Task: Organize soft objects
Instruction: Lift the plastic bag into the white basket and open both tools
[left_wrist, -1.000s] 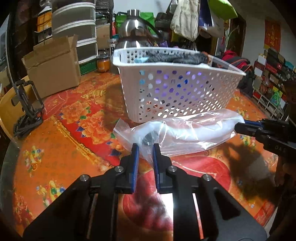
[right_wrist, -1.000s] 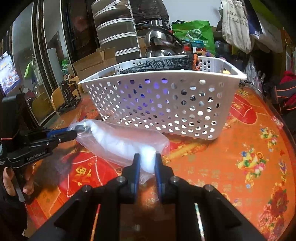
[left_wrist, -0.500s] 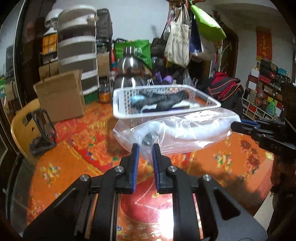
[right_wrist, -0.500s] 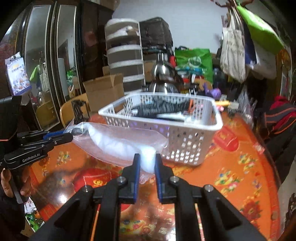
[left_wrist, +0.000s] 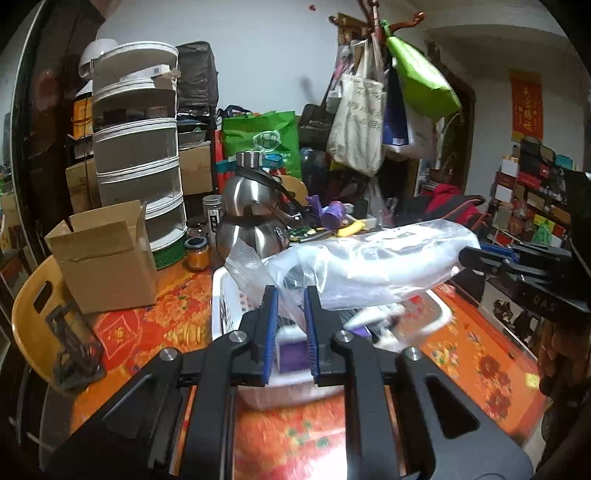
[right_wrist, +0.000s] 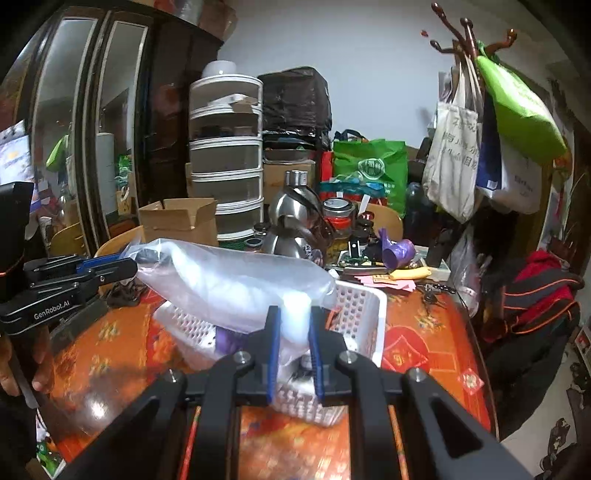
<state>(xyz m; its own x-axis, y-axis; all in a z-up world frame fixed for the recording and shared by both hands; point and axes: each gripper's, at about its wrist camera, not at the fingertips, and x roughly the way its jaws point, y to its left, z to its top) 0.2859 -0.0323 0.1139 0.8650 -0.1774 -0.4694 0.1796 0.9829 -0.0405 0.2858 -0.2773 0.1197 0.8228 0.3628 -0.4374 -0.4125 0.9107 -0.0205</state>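
Both clamped and rising: left tool (left_wrist: 290, 314) pinching one end of the clear bag (left_wrist: 369, 266), right tool (right_wrist: 293, 332) gripping the other. Now carrying it off the worktop (right_wrist: 110, 350), hovering above the white basket (right_wrist: 365, 314). Likely lowering in next.

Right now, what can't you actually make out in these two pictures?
- What the clear plastic bag holds: something white shows through, but glare and wrinkles hide what it is, in both views.
- The white basket's contents: the bag and the right gripper cover most; in the left view they are motion-blurred.
- The person: only a hand at the right view's left edge.
- Print on the hanging tote bag: too small.
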